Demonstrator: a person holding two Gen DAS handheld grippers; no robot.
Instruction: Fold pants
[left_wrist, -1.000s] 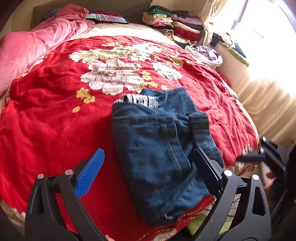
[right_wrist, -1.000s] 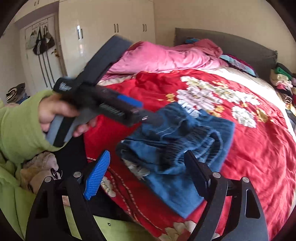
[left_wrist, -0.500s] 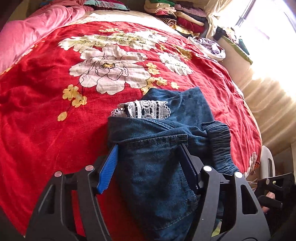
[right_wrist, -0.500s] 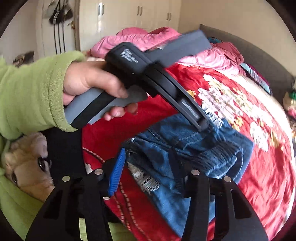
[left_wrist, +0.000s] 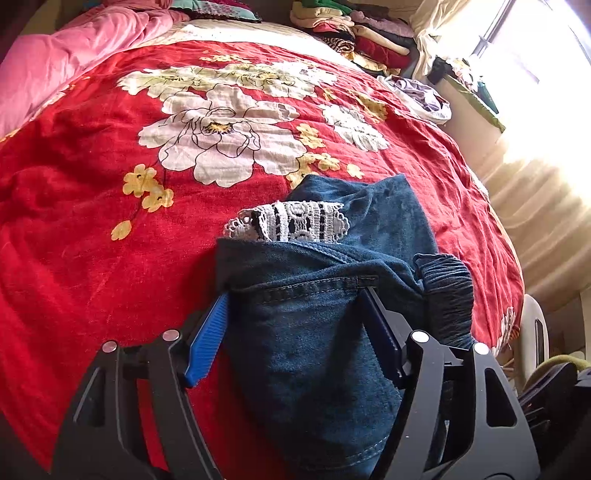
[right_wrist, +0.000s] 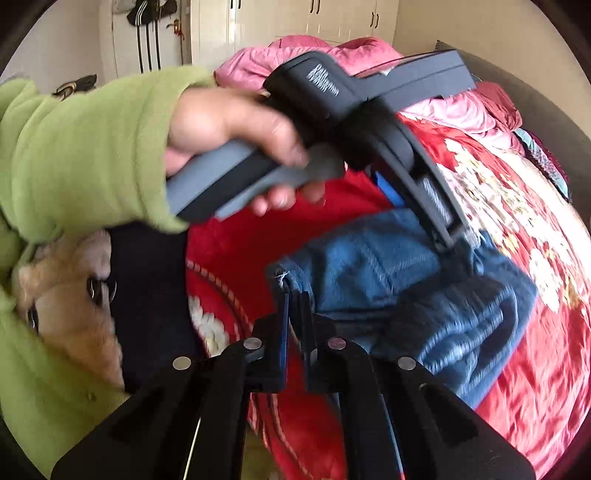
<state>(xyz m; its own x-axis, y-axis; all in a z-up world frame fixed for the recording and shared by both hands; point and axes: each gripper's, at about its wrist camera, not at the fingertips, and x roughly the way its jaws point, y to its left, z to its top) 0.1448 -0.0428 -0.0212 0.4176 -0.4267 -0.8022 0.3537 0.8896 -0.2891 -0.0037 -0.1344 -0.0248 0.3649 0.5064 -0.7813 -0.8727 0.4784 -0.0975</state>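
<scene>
Folded blue jeans lie on the near edge of the bed, with white lace trim at the far fold and a ribbed waistband on the right. My left gripper straddles the folded bundle. Both pads touch the denim, and its jaws are opening slightly. The right wrist view shows that left gripper held by a hand in a green sleeve, its tip on the jeans. My right gripper is shut on the near corner of the denim.
A red floral bedspread covers the bed, with a pink quilt at the far left. Stacked folded clothes sit at the far end. A bright curtain hangs on the right. White wardrobe doors stand behind.
The left gripper came forward and down and narrowed around the jeans bundle. The right gripper dropped to the jeans' near corner, rolled, and went from wide open to shut on it.
</scene>
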